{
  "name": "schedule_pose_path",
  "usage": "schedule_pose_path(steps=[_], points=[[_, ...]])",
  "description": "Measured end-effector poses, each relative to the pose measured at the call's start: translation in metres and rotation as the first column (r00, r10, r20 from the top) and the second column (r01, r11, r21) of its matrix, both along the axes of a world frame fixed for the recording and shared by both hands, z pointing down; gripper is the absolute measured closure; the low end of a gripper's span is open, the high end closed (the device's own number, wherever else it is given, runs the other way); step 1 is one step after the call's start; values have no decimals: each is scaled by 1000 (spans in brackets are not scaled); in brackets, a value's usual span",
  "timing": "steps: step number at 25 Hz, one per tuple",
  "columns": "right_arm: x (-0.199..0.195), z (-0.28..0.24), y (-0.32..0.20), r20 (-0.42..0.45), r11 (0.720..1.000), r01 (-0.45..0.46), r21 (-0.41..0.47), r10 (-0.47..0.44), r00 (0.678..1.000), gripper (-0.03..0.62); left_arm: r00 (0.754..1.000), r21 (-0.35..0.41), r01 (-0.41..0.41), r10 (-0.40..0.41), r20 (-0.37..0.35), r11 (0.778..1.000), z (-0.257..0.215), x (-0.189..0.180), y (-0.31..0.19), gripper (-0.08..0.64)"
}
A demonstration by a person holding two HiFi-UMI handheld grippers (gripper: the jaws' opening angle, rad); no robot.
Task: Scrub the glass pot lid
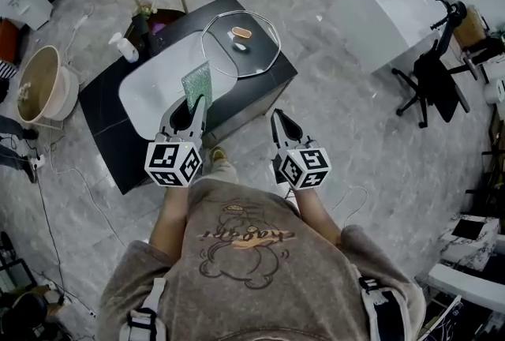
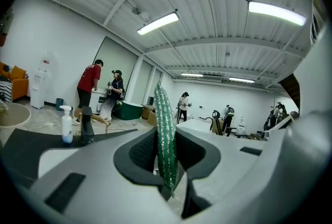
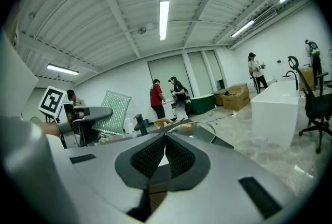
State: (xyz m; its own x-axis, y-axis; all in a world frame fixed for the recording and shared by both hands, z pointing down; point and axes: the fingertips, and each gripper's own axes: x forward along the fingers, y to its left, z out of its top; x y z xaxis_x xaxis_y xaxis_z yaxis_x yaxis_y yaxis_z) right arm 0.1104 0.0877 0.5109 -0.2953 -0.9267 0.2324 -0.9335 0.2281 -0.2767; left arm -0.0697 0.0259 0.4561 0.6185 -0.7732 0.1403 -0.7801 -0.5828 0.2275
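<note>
Lid (image 1: pixel 256 59) of clear glass, round and metal-rimmed: lies flat at the far right end of the counter (image 1: pixel 102 106), overlapping the right end of the sink (image 1: pixel 142 91). Faces up, with the knob (image 1: pixel 241 33) on top, near the middle. Being round, has no long axis of its own; only the oblong knob has one, running roughly left to right in the head view. Appears in the right gripper view as a low, flat ellipse just above the jaw tips, ahead of them and well apart.

Left gripper (image 1: pixel 197 104): over the near edge of the sink, pointing toward the far side of the counter, jaws clamped on a green pad (image 1: pixel 197 83). Pad upright, long axis running up out of the jaws, seen edge-on in the left gripper view (image 2: pixel 165 129) and broad-face-on from the right gripper view. Touches neither lid nor sink as far as can be seen.

Right gripper (image 1: pixel 280 118): just beside the near right side of the counter, over the floor, pointing the same way, jaws pressed together with nothing between them.

Bottle (image 1: pixel 125 47): stands upright at the far left of the counter, near the black tap (image 2: pixel 86 125).
</note>
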Motion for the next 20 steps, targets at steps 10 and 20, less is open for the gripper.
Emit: schedule_pose_path(steps=[10,20], points=[[-12,-12,-95,-43,1000,-25,1,25,999,565,996,-6,-93,93,-16,996,-7,9,-98,476],[-1,-17,-129,-70,1000,-26,-12,25,997,565,992,-23,-120,119,-39,993,-12,23,-130,476]])
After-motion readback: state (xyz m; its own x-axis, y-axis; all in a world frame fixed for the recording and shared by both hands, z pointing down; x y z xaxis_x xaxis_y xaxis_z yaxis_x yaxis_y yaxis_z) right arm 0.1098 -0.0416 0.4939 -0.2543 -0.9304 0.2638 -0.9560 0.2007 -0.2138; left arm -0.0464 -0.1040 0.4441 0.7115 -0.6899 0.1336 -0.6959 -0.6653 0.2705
